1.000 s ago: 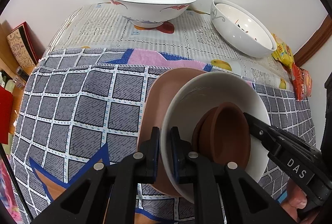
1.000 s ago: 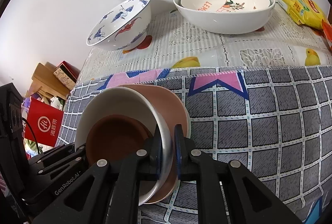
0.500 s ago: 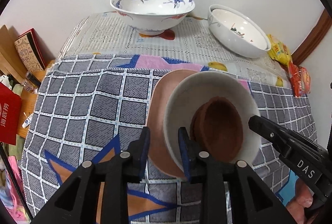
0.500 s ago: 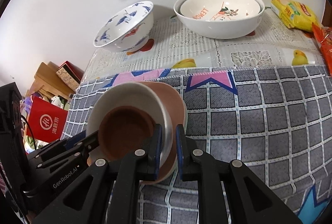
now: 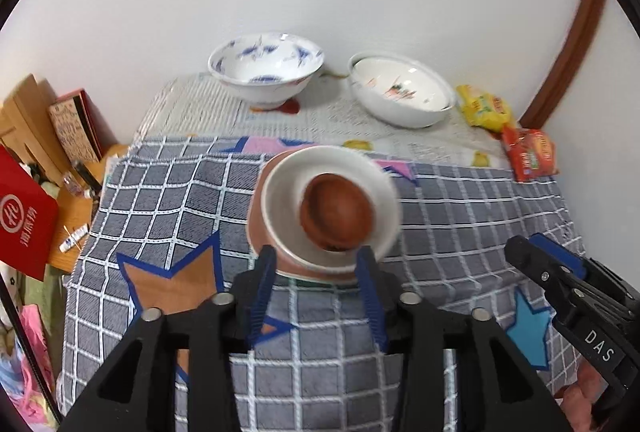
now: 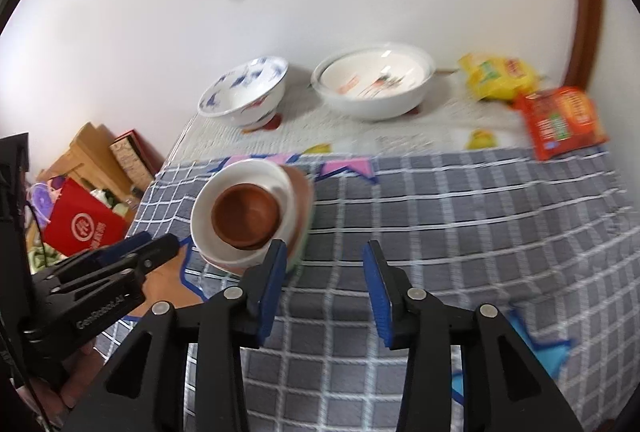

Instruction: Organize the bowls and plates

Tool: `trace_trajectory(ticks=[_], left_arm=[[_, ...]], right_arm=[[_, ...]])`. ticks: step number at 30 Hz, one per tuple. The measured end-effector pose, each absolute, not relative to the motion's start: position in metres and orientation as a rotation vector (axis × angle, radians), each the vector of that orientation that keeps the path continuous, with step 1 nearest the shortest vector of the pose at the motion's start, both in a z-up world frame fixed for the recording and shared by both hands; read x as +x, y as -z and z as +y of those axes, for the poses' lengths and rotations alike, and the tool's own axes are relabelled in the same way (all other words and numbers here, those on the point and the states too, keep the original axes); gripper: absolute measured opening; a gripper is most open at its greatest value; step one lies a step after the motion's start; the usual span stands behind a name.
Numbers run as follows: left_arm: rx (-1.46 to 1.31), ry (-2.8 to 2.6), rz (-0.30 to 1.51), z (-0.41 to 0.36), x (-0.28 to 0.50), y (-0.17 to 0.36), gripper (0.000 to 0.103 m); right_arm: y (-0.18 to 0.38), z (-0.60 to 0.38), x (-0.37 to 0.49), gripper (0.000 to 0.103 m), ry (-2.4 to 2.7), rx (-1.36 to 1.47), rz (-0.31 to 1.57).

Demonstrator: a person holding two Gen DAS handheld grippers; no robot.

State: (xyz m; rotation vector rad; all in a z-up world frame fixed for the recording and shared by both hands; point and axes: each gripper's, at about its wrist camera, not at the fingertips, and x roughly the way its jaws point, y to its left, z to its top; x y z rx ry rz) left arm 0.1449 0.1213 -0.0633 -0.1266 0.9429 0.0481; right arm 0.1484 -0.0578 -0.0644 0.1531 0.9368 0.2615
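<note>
Both my left gripper [image 5: 316, 274] and right gripper [image 6: 325, 268] gape apart, the stacked brown bowl [image 5: 337, 211] lying just beyond my left fingertips.

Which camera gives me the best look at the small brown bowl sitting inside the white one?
The right wrist view: the brown bowl shows its full rim and inner wall, fairly sharp, inside the white bowl. The left wrist view also shows the whole bowl, but motion-blurred, so its rim is hard to make out.

Left gripper [image 5: 316, 268]: black fingers with blue pads spread wide, holding nothing. Right gripper [image 6: 325, 264]: same build, fingers equally parted, empty. Both raised, angled downward.
</note>
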Motion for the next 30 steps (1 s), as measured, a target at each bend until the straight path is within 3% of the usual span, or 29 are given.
trace_trajectory(ticks=[10, 11, 14, 17, 20, 30], left_arm=[[-0.061, -0.004, 0.869, 0.059, 0.074, 0.028, 0.073], [-0.060, -0.006, 0.858, 0.055, 0.067, 0.026, 0.076], [-0.057, -0.021, 0.809, 0.046, 0.048, 0.013, 0.083], [-0.043, -0.036, 0.759, 0.038, 0.034, 0.002, 0.087], [-0.015, -0.040, 0.744, 0.028, 0.026, -0.005, 0.089], [0.016, -0.054, 0.741, 0.020, 0.017, -0.008, 0.090]], right_arm=[[0.029, -0.120, 0.075, 0.046, -0.134, 0.143, 0.868], [0.025, -0.127, 0.066, 0.050, -0.121, 0.154, 0.855], [0.014, -0.146, 0.043, 0.078, -0.087, 0.164, 0.802], [0.002, -0.155, 0.028, 0.083, -0.060, 0.125, 0.778], [-0.006, -0.163, 0.017, 0.090, -0.013, 0.105, 0.759], [-0.010, -0.172, 0.003, 0.090, 0.022, 0.098, 0.755]])
